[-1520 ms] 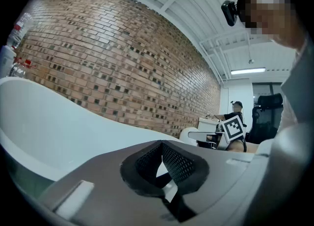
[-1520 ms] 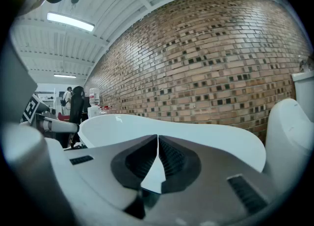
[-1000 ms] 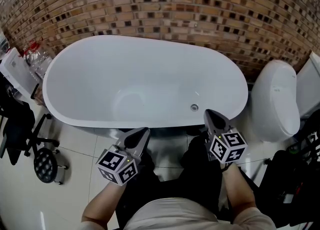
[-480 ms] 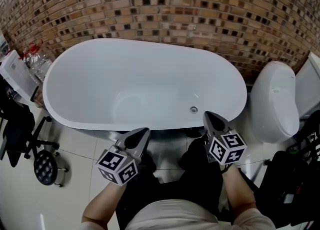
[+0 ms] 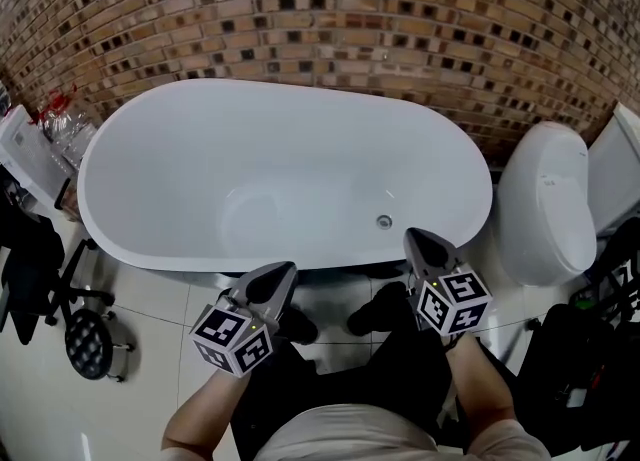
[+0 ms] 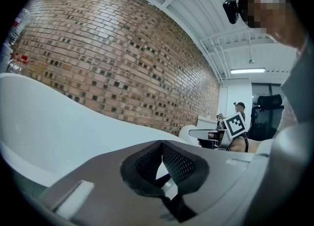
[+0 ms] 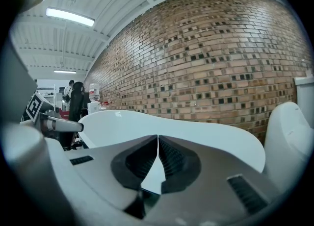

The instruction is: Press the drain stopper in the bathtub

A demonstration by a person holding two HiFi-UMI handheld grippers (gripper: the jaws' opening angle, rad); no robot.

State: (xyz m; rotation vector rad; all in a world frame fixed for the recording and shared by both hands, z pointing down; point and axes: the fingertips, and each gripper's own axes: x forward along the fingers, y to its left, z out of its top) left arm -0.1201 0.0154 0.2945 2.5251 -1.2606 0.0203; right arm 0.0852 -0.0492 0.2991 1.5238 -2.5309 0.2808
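A white oval bathtub (image 5: pixel 150 139) stands against a brick wall. Its small round metal drain stopper (image 5: pixel 384 221) sits on the tub floor toward the right end. My left gripper (image 5: pixel 276 277) is shut and empty, held outside the tub's near rim, left of the stopper. Also shut and empty, my right gripper (image 5: pixel 417 241) hovers at the near rim just right of the stopper and nearer to me. In the left gripper view the tub rim (image 6: pixel 59 122) fills the left side; in the right gripper view the tub (image 7: pixel 196 132) lies ahead beyond the shut tips (image 7: pixel 157 138).
A white toilet (image 5: pixel 545 199) stands right of the tub. At the left are a black stand with a round base (image 5: pixel 88 342), papers and plastic bottles (image 5: pixel 60 114). My feet (image 5: pixel 330 321) are on the white tiled floor just in front of the tub.
The view has shifted slightly, so the tub sits a little lower and left in frame. Both grippers stay shut at about the same place near the tub's front rim.
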